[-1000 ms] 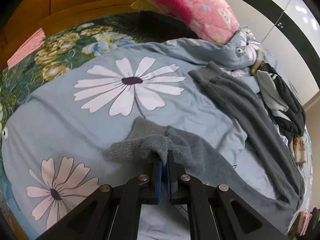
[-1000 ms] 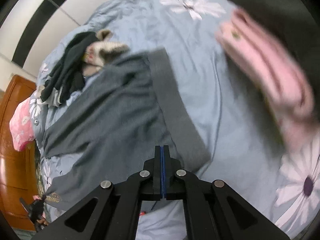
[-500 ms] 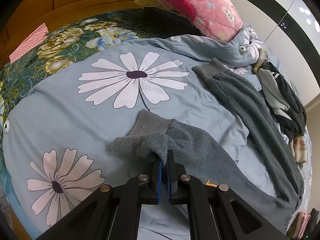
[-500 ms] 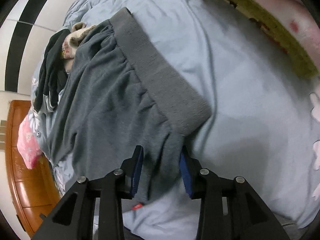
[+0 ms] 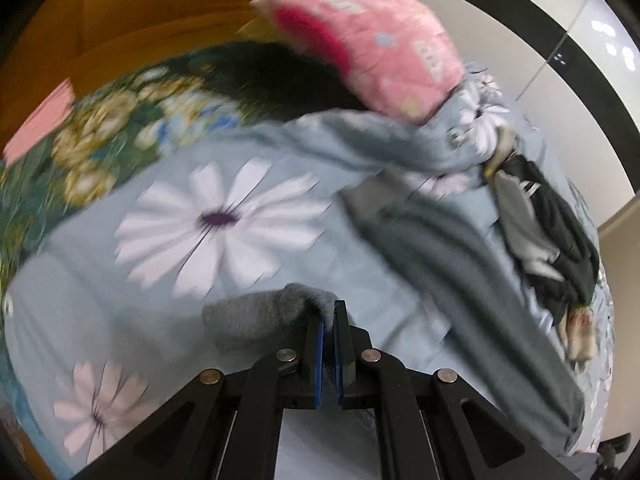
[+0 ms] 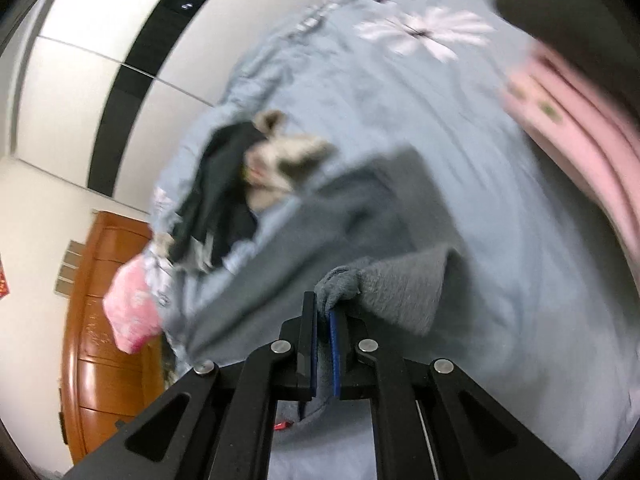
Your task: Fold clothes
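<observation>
Here, grey trousers (image 5: pixel 460 264) between hand-held gripper (image 5: pixel 328 320) pads

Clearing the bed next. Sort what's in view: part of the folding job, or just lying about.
Job: grey trousers, pinched by left gripper and right gripper.
Lying about: pink quilted cushion, dark clothes heap, floral bedsheet.

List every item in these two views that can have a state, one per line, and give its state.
Left tool: shut on a cuff of the grey trousers.
Right tool: shut on the trousers' waistband.
Grey trousers: both pinched ends raised, middle lying on the quilt.
Dark clothes: crumpled heap, unfolded.
Pink pillow: propped at the bed's head.
Pink clothes: stacked flat; picture blurred.
</observation>
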`<state>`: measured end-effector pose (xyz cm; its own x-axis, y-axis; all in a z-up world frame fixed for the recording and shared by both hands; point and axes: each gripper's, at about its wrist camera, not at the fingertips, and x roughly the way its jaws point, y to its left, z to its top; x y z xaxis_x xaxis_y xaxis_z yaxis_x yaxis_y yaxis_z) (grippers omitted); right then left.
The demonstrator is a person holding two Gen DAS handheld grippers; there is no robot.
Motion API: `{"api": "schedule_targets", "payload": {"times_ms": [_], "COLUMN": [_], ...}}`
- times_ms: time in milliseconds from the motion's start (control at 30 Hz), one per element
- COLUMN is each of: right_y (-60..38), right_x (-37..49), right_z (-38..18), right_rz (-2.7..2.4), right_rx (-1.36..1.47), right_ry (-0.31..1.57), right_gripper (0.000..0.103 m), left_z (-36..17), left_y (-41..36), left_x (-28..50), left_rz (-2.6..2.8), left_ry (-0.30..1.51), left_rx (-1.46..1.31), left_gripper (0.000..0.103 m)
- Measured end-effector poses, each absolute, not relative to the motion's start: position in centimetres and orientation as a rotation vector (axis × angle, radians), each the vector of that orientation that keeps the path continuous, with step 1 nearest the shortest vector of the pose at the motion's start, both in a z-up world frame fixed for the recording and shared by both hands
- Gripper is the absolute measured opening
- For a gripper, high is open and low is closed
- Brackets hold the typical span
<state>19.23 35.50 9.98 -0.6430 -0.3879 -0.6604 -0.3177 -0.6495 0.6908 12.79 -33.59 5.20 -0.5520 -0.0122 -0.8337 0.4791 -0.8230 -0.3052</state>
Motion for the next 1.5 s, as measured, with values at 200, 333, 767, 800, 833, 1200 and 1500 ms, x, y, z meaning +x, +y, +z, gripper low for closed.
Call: {"api": "schedule_targets", "payload": {"times_ms": [200,333,767,800,833,1200,1500], "right_y": [36.0,37.0,37.2,37.1,37.1,39.1,39.1], "right_x": [9.1,4.0,-0.6,-0.3,0.0,10.3,15.4], "right_z": [10.0,7.9,2.9,3.4,3.8,5.9,-0.6], "right_rz": [-2.546,-2.556,-2.599,-2.606,-2.613,-2.727,-2.534], "right_rx": [1.336,1.409,1.541,1.511,1.481,1.376,1.411], "right_ry": [-1.246,-1.265,-1.160,-1.147,-1.134,-1.110,-1.453], "right_gripper": [0.005,0.005,0.011,0.021,0.029,0.046,0.060], "left_z": [5.3,2.2,-1.1,-0.8,-0.5,-7.0,-9.3], "left_y": [-32.3,-31.4,-32.6,-33.4,-34.2,-38.1,-38.8], "left_x": [0.9,-5.6,-6.8,-5.7,-4.6,3.1,2.6], "left_rz": [-2.412,-2.359,-2.566,-2.570,-2.568,-2.397,-2.354], "left_ry": [0.680,0.675,0.785,0.804,0.821,1.144,1.391], "left_rx": [1.380,1.460,1.365,1.328,1.296,1.288,1.152], "left_gripper": [0.004,0.004,0.048,0.053,0.059,0.060,0.060]}}
